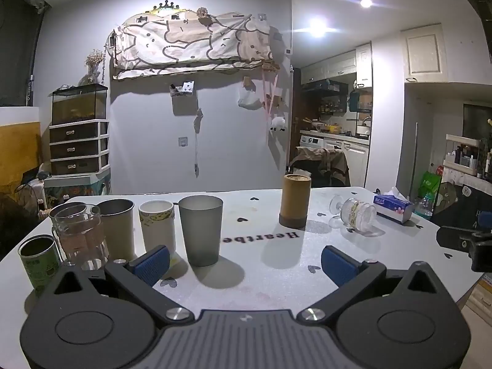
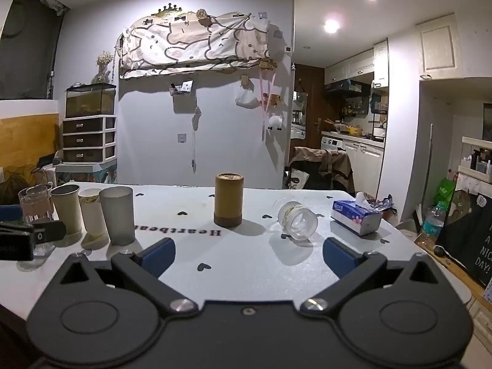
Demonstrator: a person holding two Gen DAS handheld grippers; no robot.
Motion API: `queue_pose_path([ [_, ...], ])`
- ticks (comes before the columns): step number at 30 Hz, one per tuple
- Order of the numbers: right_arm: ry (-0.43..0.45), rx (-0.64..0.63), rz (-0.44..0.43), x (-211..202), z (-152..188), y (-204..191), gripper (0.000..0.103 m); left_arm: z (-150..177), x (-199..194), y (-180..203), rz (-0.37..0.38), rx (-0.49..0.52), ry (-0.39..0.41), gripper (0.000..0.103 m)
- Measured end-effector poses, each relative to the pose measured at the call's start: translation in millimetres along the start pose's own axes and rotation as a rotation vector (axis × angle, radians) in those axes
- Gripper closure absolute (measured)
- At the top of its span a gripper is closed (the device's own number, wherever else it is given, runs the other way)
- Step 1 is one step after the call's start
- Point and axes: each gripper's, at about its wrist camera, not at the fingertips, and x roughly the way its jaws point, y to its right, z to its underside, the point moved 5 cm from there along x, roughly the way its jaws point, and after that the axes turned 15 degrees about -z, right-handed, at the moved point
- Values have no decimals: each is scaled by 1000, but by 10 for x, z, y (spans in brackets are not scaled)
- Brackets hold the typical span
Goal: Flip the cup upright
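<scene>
A clear stemmed glass cup (image 2: 296, 220) lies on its side on the white table (image 2: 246, 276), its mouth facing my right gripper; it also shows in the left wrist view (image 1: 353, 213) at the right. A tan bamboo cup (image 2: 228, 199) stands inverted mid-table, also in the left wrist view (image 1: 294, 200). My right gripper (image 2: 249, 253) is open and empty, just short of the lying glass. My left gripper (image 1: 246, 261) is open and empty, close to a frosted grey tumbler (image 1: 201, 230).
A row of upright cups stands at the left: grey tumbler (image 2: 118, 215), paper cup (image 1: 156, 226), metal cup (image 1: 118, 226), glass mug (image 1: 80, 233), green can (image 1: 38, 259). A tissue box (image 2: 358, 216) sits at the table's right edge. Chair and kitchen lie behind.
</scene>
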Motion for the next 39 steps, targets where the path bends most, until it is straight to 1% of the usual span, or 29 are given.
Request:
queue_pose_path([
  [39, -8, -3, -8, 52, 37, -93, 0, 24, 30, 2, 1, -3, -4, 0],
])
